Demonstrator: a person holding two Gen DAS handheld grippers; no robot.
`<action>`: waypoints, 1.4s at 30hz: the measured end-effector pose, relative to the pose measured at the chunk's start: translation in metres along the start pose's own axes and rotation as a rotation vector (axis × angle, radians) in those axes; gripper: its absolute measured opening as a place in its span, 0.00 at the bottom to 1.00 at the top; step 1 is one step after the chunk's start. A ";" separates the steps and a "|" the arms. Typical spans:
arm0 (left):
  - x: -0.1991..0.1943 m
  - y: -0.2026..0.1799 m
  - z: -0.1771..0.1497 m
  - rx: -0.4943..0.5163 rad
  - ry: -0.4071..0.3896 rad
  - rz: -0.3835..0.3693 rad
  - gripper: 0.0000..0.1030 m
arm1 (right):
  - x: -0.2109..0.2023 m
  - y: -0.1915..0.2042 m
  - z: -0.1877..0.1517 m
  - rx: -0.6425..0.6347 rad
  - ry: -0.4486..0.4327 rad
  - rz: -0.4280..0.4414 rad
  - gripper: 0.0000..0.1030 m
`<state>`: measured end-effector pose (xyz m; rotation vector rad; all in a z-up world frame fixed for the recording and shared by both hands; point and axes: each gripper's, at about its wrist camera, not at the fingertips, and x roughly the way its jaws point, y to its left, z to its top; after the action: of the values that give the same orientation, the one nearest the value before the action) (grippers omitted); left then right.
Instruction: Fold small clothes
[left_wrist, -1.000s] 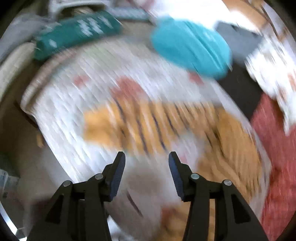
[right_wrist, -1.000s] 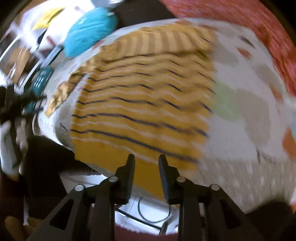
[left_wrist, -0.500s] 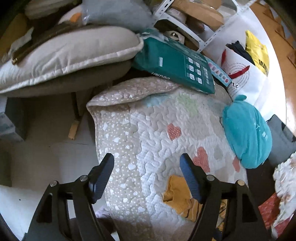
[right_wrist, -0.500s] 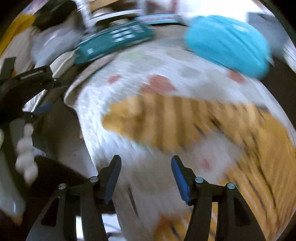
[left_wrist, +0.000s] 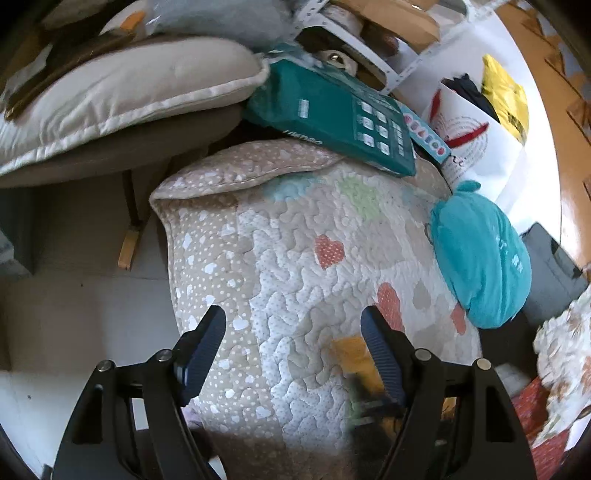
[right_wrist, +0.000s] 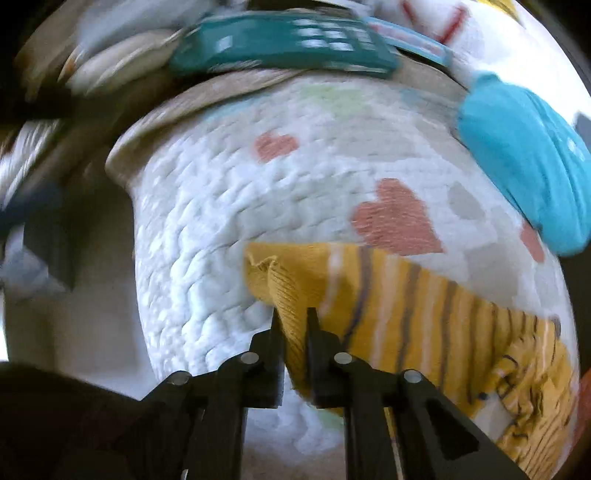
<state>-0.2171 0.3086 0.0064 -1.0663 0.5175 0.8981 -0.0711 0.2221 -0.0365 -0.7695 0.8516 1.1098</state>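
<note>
Right now the mustard striped garment (right_wrist: 424, 314) lies on the heart-print quilt (right_wrist: 229, 206), its ribbed cuff end pinched between the right gripper (right_wrist: 291, 321) fingers, which are clenched on it. That bite looks thin, so a quick pull could likely slip the cuff free or drag the quilt into wrinkles. Beyond the garment on the quilt, the left gripper (left_wrist: 293, 345) hovers released, gripping nothing; the teal plush (left_wrist: 480, 258) beside the garment could snag a swung sleeve.

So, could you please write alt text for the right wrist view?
The right gripper pinches the cuff of a mustard-yellow striped knit garment lying on a white quilted mat with hearts; a turquoise plush cushion sits beyond.
</note>
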 end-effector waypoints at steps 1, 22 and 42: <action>0.000 -0.005 -0.002 0.019 -0.004 0.007 0.75 | -0.012 -0.013 0.005 0.048 -0.028 0.003 0.09; 0.018 -0.160 -0.130 0.633 0.099 -0.056 0.76 | -0.229 -0.395 -0.259 1.151 -0.158 -0.557 0.09; 0.087 -0.212 -0.144 0.586 0.284 0.011 0.76 | -0.203 -0.351 -0.307 1.151 -0.219 -0.207 0.40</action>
<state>0.0141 0.1695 -0.0076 -0.6506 0.9564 0.5480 0.1641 -0.2238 0.0325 0.2242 1.0116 0.3638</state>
